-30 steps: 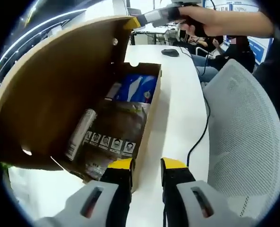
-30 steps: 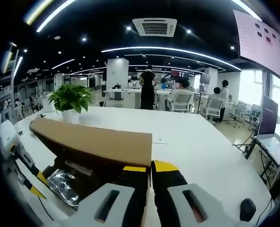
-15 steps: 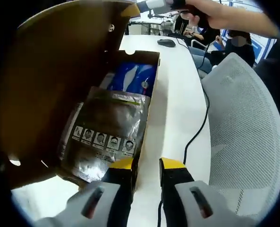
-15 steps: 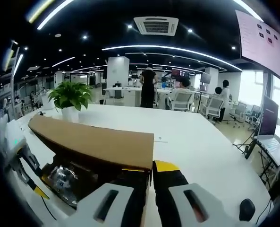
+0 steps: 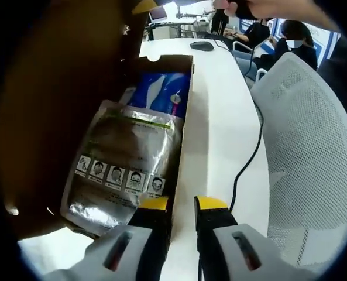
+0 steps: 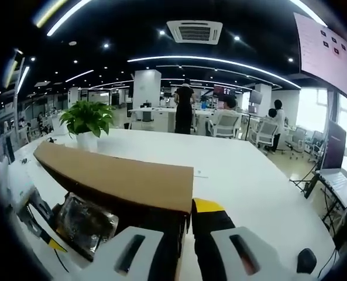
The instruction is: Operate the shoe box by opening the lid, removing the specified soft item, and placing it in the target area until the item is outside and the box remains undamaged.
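Note:
The brown cardboard shoe box [image 5: 184, 111] lies open on the white table. Its lid [image 5: 56, 105] stands raised on the left. My right gripper [image 5: 144, 6] holds the lid's far corner, with a hand behind it. Inside lies a silver and brown foil pouch [image 5: 123, 158] with a row of small portraits, and behind it a blue soft pack [image 5: 161, 91]. My left gripper [image 5: 182, 205] is at the box's near corner, jaws apart, bare table showing between them. In the right gripper view my right gripper [image 6: 188, 208] is shut on the lid [image 6: 114, 178] edge, the pouch [image 6: 85, 219] below.
A white mesh chair [image 5: 308, 146] stands close on the right, with a black cable [image 5: 249, 158] running along the table edge. A mouse [image 5: 201, 45] lies beyond the box. A potted plant [image 6: 88, 120] stands on the table, and a laptop [image 6: 337, 175] at the far right.
The lid has swung further up and back. The left gripper view has come closer over the box, so more of the pouch shows.

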A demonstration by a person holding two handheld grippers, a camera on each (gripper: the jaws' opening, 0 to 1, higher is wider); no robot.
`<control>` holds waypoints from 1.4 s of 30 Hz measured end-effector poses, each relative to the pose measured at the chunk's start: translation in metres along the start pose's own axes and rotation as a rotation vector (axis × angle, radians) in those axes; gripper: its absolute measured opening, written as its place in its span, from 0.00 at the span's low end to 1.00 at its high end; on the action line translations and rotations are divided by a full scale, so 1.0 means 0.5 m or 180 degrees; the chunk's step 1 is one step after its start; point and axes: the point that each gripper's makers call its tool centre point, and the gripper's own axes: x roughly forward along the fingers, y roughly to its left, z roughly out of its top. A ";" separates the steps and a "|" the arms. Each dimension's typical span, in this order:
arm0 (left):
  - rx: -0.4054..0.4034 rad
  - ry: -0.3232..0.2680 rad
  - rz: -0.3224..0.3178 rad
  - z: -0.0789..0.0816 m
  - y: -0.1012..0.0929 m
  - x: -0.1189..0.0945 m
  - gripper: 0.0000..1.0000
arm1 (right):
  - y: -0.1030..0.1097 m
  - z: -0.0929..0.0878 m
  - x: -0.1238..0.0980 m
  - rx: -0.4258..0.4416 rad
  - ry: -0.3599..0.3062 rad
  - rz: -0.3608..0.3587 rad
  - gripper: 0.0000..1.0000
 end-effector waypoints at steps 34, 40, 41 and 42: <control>0.0117 0.0370 0.0116 -0.046 0.016 0.064 0.09 | -0.006 0.002 0.008 -0.0105 0.0110 0.0050 0.01; 0.0192 0.0363 0.0123 -0.046 0.014 0.064 0.09 | -0.006 0.005 0.011 -0.0128 0.0132 0.0050 0.01; 0.0210 0.0354 0.0123 -0.046 0.015 0.064 0.09 | -0.006 0.006 0.011 -0.0126 0.0136 0.0051 0.01; 0.0219 0.0350 0.0125 -0.046 0.015 0.064 0.09 | -0.006 0.006 0.011 -0.0130 0.0141 0.0052 0.01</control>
